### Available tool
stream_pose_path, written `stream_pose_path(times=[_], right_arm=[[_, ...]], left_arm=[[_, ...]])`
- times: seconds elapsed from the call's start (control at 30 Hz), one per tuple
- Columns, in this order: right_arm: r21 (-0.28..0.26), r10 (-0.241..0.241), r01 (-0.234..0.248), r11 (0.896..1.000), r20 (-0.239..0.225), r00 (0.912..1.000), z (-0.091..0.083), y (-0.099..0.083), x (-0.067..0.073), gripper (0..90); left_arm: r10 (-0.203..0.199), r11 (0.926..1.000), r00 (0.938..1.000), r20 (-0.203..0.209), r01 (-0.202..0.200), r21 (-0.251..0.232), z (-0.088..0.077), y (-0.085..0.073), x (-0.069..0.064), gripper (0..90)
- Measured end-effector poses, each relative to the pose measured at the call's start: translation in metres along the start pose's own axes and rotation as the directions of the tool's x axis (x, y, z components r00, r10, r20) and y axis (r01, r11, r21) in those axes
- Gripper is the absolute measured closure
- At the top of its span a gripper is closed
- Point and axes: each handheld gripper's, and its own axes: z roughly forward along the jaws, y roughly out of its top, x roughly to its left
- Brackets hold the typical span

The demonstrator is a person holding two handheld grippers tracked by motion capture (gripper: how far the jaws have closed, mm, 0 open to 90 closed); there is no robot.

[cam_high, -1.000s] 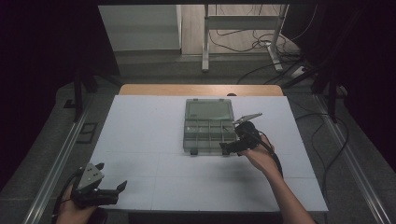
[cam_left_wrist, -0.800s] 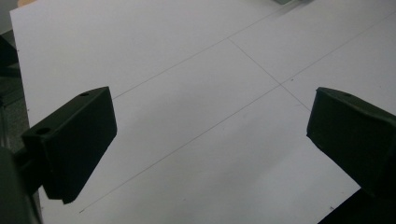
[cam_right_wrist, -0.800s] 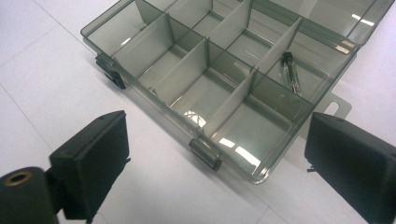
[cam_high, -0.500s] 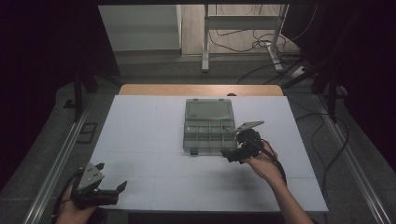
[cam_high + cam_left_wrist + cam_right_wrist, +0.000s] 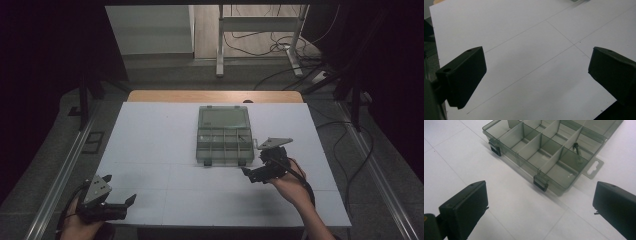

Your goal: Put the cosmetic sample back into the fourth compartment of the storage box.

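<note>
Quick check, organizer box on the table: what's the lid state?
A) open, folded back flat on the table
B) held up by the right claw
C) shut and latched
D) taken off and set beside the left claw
A: in the high view the lid lies flat behind the divided tray of the organizer box, and the right gripper view looks straight into uncovered compartments.

This looks like a lab set up for recording: a bench point(image 5: 150, 150) covered in plain white sheeting marked with thin grid lines stands between dark curtains on the left and right. Loose cables point(image 5: 270, 50) trail across the grey floor beyond the far edge, around a metal stand's legs point(image 5: 220, 45).
</note>
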Motion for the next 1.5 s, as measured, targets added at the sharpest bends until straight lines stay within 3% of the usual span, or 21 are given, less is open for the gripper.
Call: stream_pose_path(times=[1.07, 1.5], right_arm=[[-0.074, 0.068, -0.062, 0.995, 0.083, 0.9942, -0.065, -0.061, 0.003, 0.0], [-0.077, 0.105, -0.096, 0.992, 0.123, 0.9868, -0.073, -0.087, 0.0, 0.0]], left_arm=[[-0.021, 0.9998, 0.9998, 0.002, 0.021, 0.001, 0.001, 0.0, 0.002, 2.2], [-0.027, 0.9996, 0.9996, 0.004, 0.027, -0.004, 0.001, 0.0, 0.002, 2.2]])
